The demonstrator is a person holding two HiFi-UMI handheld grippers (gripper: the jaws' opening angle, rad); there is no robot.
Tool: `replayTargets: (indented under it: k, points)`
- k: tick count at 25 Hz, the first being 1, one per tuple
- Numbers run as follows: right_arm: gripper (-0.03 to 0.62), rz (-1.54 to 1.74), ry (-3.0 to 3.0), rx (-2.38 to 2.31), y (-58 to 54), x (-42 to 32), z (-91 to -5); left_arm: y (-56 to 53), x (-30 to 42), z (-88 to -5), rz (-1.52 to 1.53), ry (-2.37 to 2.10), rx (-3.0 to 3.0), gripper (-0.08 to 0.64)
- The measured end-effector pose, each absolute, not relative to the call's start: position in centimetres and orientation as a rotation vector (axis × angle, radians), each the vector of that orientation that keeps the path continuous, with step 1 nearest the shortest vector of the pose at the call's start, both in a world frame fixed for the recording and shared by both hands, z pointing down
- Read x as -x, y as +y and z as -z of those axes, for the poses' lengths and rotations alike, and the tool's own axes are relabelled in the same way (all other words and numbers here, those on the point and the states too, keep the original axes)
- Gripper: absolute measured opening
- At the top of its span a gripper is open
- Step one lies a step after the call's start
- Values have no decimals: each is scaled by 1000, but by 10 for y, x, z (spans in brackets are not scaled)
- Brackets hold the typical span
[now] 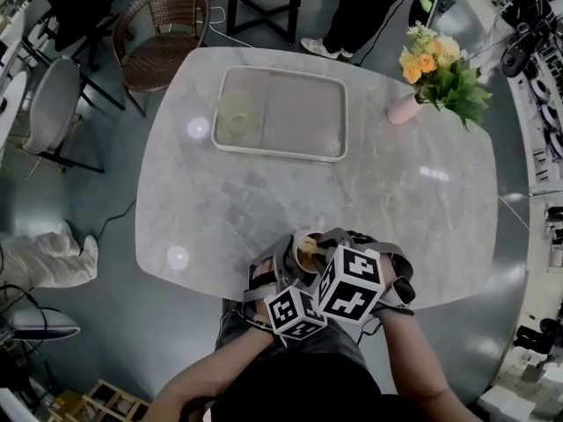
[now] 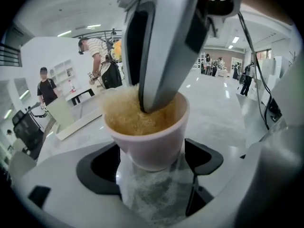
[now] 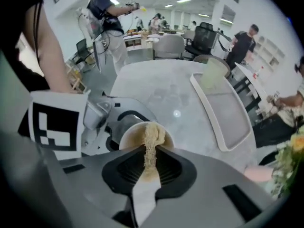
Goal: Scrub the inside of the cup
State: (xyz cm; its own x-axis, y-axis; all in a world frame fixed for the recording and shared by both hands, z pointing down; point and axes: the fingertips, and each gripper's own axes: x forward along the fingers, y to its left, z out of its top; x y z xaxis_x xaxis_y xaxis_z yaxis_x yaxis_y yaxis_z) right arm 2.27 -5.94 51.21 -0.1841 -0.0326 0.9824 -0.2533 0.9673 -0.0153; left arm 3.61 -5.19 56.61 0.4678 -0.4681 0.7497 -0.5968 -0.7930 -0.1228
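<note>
A white cup [image 1: 308,251] stands near the table's front edge, just in front of me. My left gripper [image 1: 283,269] is shut on the cup [image 2: 148,144], its dark pads on either side of the cup's lower wall. My right gripper [image 1: 322,250] is shut on a tan scrubbing pad [image 3: 150,144], and its closed jaws reach down into the cup [image 3: 129,136] from above. In the left gripper view the pad [image 2: 126,120] fills most of the cup's inside around the tip of the right gripper [image 2: 159,56]. The cup's bottom is hidden.
A white rectangular tray [image 1: 281,154] lies at the far middle of the marble table [image 1: 422,209], with a pale green object [image 1: 233,121] in its left end. A pink vase of flowers [image 1: 406,108] stands far right. A wicker chair [image 1: 163,33] and standing people are beyond.
</note>
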Motion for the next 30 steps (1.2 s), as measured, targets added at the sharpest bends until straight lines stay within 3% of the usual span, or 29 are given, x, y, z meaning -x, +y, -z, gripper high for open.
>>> replayTargets:
  k: [17,24,30]
  points:
    - [60,299,-1673,228,-32,-31,-529,-25,-30,-560,-1236,-659,-2706,433]
    - [60,369,-1673,245,-32,-30,-527,-71,13,-556,-1437,19,-2930,433]
    - [60,389,-1659,255,-33,-31,-528,-107,-18,-553,-1491,316,-3014,396]
